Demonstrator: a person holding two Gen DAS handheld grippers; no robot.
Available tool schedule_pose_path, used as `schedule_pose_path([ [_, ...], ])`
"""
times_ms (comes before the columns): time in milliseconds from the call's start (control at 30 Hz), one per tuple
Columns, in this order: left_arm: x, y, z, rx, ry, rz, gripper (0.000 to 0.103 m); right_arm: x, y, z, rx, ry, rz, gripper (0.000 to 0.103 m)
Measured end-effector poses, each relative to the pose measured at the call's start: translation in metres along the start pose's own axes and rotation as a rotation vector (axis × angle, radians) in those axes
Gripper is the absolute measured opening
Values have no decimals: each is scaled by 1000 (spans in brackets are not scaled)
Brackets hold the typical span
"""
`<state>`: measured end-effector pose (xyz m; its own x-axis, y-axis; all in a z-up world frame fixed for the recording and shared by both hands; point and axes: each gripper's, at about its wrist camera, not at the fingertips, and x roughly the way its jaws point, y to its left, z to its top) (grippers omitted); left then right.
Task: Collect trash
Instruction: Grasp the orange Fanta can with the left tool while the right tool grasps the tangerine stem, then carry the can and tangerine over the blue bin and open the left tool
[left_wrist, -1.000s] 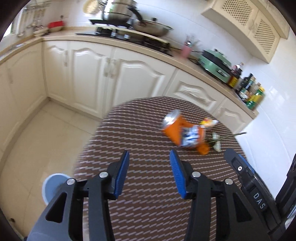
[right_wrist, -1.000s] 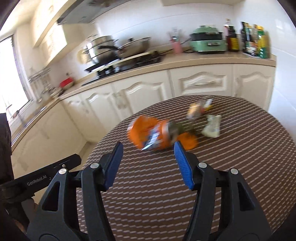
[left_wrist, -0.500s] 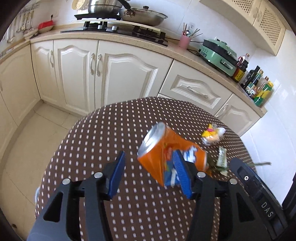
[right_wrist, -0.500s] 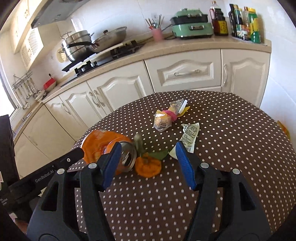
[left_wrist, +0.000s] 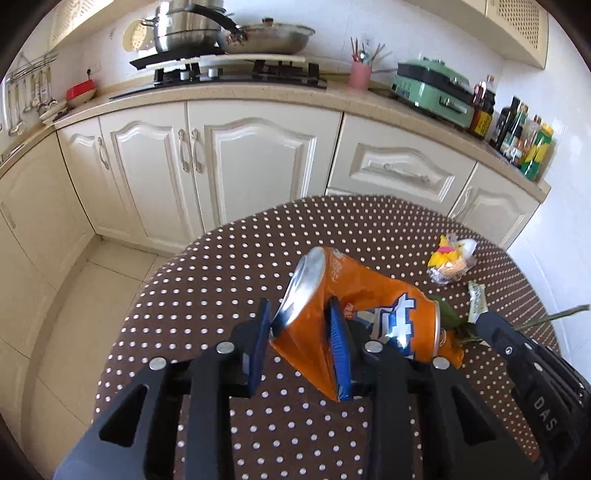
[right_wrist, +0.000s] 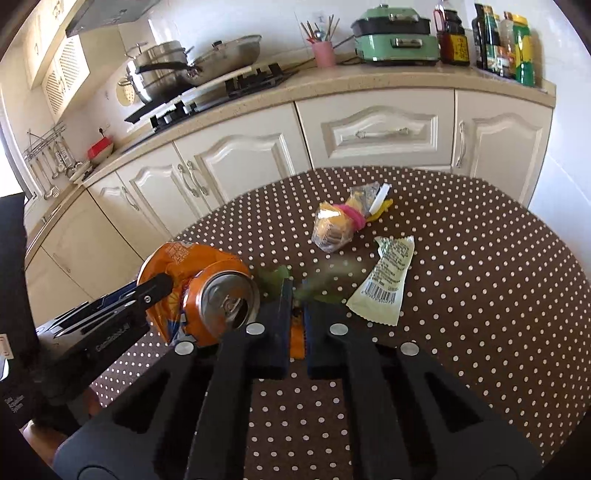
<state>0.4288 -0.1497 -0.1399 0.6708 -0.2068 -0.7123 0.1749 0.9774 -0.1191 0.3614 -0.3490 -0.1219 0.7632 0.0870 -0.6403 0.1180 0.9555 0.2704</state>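
Note:
A crushed orange soda can (left_wrist: 354, 306) lies on the brown polka-dot table (left_wrist: 221, 288). My left gripper (left_wrist: 301, 328) is shut on the can's crumpled end; it also shows in the right wrist view (right_wrist: 207, 291). My right gripper (right_wrist: 297, 295) is shut on a wilted orange flower (right_wrist: 295, 338) with a green stem (right_wrist: 317, 291), right beside the can. The flower head (left_wrist: 452, 349) shows past the can in the left wrist view. A clear wrapper with yellow and pink contents (right_wrist: 343, 221) and a pale green sachet (right_wrist: 388, 280) lie further back.
Cream kitchen cabinets (left_wrist: 221, 155) and a counter with a stove, pots, a green appliance (right_wrist: 395, 37) and bottles run behind the table. Tiled floor (left_wrist: 74, 295) lies to the left of the table.
Both grippers moved forward and closed: the left onto the orange can, the right onto the flower. They were open half a second ago.

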Motion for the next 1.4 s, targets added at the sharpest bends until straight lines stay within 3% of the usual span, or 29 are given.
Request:
schedule_pose_path([
  [433,-93,56,-19,-104,-110,-30,30,-65,44,1,-40,-125,55,4],
  [633,-141,112,-40,-174,-160,27,30,-83,106,-15,-111,-127,155,4],
  [733,-161,145,-57,-192,-162,91,30,-86,145,-29,-154,-113,213,4],
  [1100,-202,281,-130,-368,-95,262,30,-63,288,-108,-326,15,388,4],
  [1400,-176,366,-180,-480,43,354,30,-7,359,-173,-422,156,413,4],
])
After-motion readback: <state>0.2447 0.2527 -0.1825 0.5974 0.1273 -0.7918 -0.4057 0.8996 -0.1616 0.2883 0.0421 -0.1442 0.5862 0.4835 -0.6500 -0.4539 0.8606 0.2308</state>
